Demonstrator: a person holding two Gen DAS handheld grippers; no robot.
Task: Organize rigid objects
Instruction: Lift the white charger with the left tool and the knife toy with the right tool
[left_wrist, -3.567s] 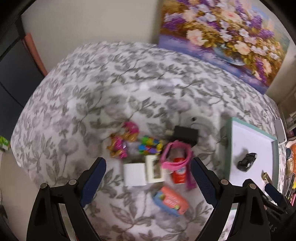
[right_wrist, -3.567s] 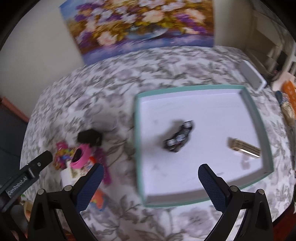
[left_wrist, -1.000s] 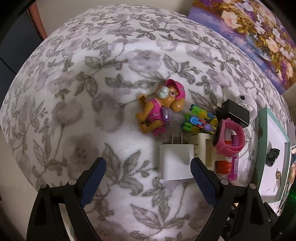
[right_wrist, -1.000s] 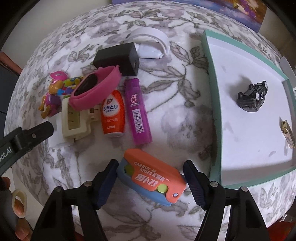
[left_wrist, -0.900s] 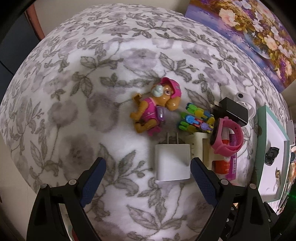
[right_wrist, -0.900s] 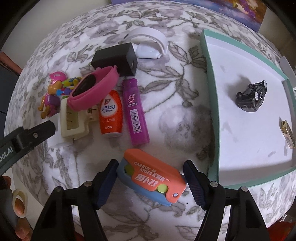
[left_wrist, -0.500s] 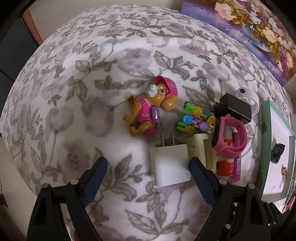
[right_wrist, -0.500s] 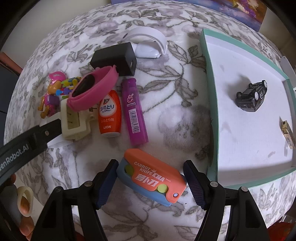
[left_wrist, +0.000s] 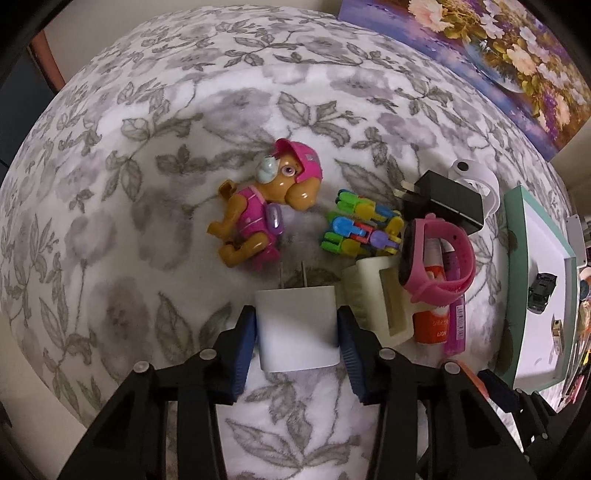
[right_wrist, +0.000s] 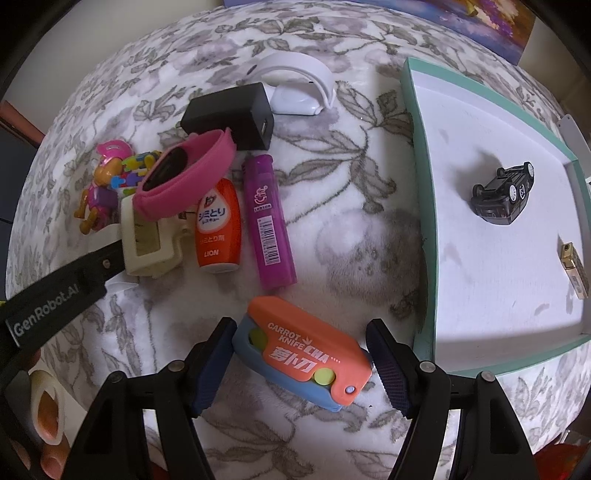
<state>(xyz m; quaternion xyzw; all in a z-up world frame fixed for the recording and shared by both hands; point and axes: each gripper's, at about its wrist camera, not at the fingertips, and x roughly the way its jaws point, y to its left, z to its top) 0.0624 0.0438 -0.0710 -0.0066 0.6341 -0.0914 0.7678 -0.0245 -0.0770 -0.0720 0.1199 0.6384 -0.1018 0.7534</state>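
Observation:
My left gripper (left_wrist: 297, 332) is shut on a white plug charger (left_wrist: 297, 326) that lies on the floral cloth, pads against both its sides. My right gripper (right_wrist: 301, 350) has its pads against both ends of an orange and blue carrot knife toy (right_wrist: 304, 350). Beside them lie a cream clip (left_wrist: 382, 297), a pink watch (left_wrist: 439, 258), an orange bottle (right_wrist: 218, 225) and a purple lighter (right_wrist: 267, 221). A teal-rimmed white tray (right_wrist: 424, 206) on the right holds a black toy car (right_wrist: 502, 197) and a gold lighter (right_wrist: 574, 269).
A pink dog figure (left_wrist: 266, 210), colourful pegs (left_wrist: 360, 229), a black charger (left_wrist: 447, 203) and a white curved holder (right_wrist: 299, 83) lie farther back. A flower painting (left_wrist: 491, 55) leans on the wall. The left tool's arm (right_wrist: 59, 291) crosses the right wrist view.
My left gripper has moved forward and closed on the white charger. My right gripper stays around the carrot knife toy, barely moved.

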